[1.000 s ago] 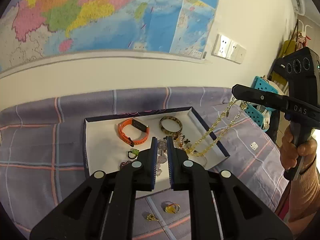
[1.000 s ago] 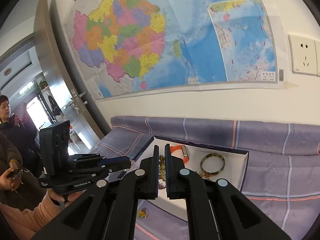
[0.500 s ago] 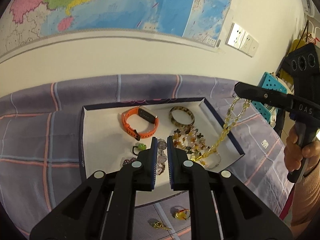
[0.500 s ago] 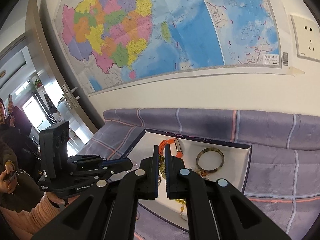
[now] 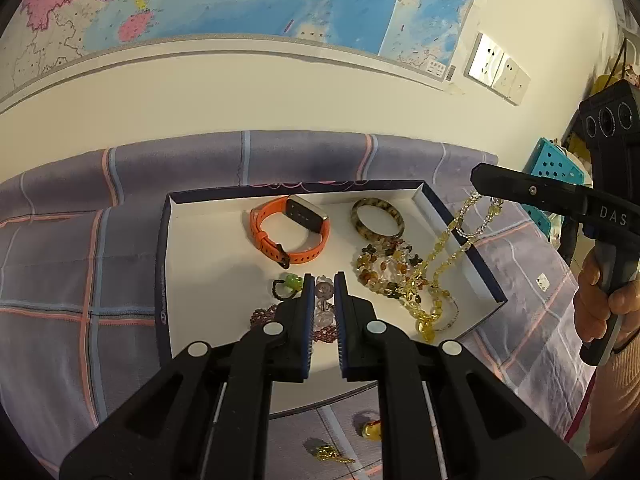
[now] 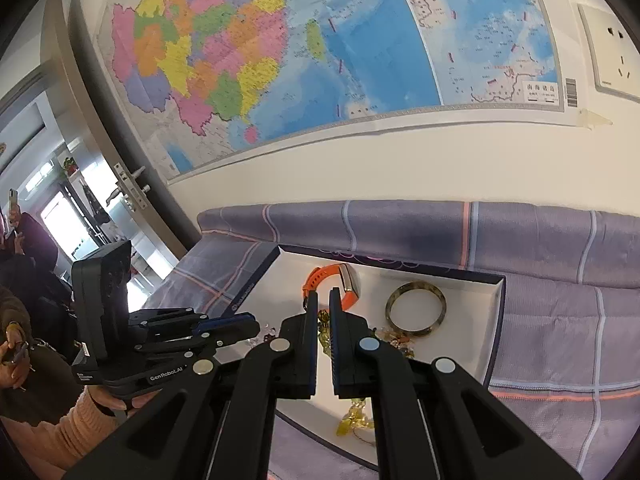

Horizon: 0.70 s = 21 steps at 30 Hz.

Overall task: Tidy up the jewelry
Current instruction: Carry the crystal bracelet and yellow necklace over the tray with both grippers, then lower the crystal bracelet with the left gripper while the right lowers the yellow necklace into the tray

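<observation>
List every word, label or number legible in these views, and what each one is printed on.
"DAS": white letters on the black right gripper.
"GenRobot.AI": white print on the black left gripper.
Colourful wall map: place names, inset caption and barcode too small to read.
Dark blue tray rim: small print, illegible.

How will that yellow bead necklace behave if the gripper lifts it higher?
Probably floppy: the yellow bead necklace hangs in slack strands from the right gripper. Its lower end lies pooled in the tray beside the mixed bead bracelet, so it may snag.
</observation>
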### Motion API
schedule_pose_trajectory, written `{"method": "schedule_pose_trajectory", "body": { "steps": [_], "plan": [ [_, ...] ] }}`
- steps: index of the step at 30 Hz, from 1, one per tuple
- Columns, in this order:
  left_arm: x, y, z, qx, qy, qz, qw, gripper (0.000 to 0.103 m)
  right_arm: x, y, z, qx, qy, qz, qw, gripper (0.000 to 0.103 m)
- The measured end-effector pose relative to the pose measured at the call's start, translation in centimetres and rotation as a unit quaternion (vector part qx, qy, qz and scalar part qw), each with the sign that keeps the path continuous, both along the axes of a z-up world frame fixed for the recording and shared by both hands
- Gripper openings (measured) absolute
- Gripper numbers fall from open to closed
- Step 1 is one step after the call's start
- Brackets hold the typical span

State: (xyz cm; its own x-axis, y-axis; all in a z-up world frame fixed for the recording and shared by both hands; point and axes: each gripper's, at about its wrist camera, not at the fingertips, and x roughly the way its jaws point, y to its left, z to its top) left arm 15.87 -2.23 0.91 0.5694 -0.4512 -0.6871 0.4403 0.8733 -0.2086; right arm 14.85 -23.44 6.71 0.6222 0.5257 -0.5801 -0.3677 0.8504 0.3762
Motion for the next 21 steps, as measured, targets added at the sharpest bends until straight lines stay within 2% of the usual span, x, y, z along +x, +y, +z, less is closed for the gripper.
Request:
{"method": "schedule_pose_trajectory", "body": {
  "steps": [21],
  "plan": [
    [0.7, 0.1, -1.6, 0.021, 0.019, 0.011, 0.9995, 0.01, 1.4, -0.5, -3.0, -0.006, 0.035, -0.009, 0.999, 0.004]
  ]
}}
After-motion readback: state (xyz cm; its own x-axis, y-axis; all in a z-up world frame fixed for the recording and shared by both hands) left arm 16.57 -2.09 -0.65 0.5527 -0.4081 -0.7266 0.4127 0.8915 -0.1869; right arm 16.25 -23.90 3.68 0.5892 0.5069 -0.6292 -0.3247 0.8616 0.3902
